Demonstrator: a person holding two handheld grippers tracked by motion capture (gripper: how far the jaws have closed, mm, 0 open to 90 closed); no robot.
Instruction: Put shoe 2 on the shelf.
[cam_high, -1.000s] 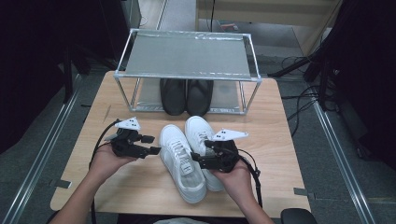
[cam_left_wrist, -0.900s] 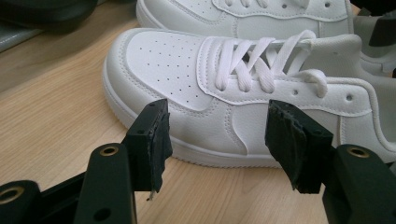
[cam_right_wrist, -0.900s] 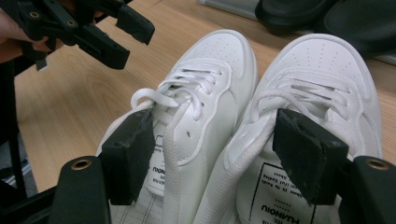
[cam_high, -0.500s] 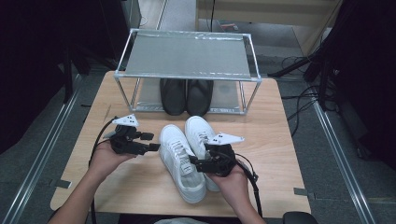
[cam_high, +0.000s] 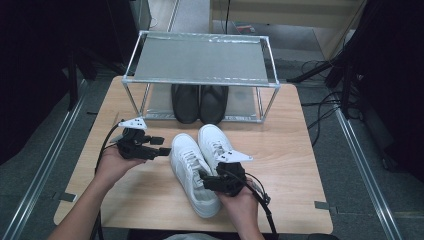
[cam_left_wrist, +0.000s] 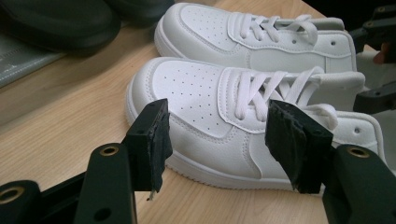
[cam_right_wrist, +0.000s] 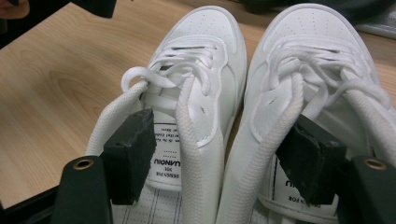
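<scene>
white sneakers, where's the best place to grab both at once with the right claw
Grip the two inner collar walls where the white sneakers sit side by side, coming from the heel end and above. In the right gripper view the right claw is open with one jaw inside each shoe's opening, so closing should pinch both touching walls together. The collars look padded and stand upright, which should give the pads a firm bite.

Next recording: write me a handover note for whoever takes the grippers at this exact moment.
Left gripper: open, beside the outer side of the left white sneaker, not touching it.
Right gripper: open, one jaw inside each white sneaker's opening, straddling the two adjoining collars; not closed yet.
Things: both white sneakers side by side on the table, the right white sneaker slightly farther forward. A black pair sits on the rack's lower shelf; its top shelf is bare.
Done: nothing lifted. Left: probably pinch the collars and move the white pair to the rack.
</scene>
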